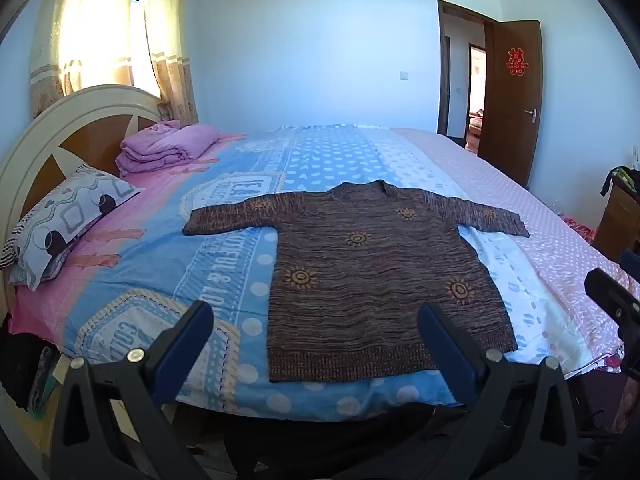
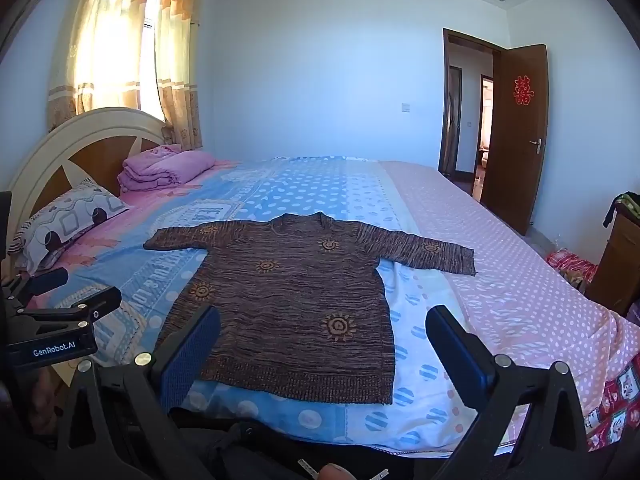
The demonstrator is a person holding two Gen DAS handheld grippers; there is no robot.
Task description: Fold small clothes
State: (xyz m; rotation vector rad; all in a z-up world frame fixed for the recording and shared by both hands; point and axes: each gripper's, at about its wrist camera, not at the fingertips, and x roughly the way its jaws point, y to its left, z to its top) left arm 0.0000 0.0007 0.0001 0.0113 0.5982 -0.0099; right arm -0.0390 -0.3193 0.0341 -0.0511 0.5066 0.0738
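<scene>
A brown knitted sweater [image 1: 372, 276] with orange sun motifs lies flat on the bed, sleeves spread out to both sides, hem towards me. It also shows in the right wrist view [image 2: 296, 304]. My left gripper [image 1: 316, 320] is open and empty, held above the bed's near edge in front of the hem. My right gripper [image 2: 324, 328] is open and empty, also near the hem, a little to the right. The left gripper's body [image 2: 52, 320] shows at the left edge of the right wrist view.
The bed [image 1: 160, 264] has a blue, pink and white patterned sheet. A patterned pillow [image 1: 64, 220] and a folded pink quilt [image 1: 164, 148] lie by the headboard at the left. A wooden cabinet [image 2: 620, 256] stands at the right. A brown door [image 1: 512, 96] is open at the back right.
</scene>
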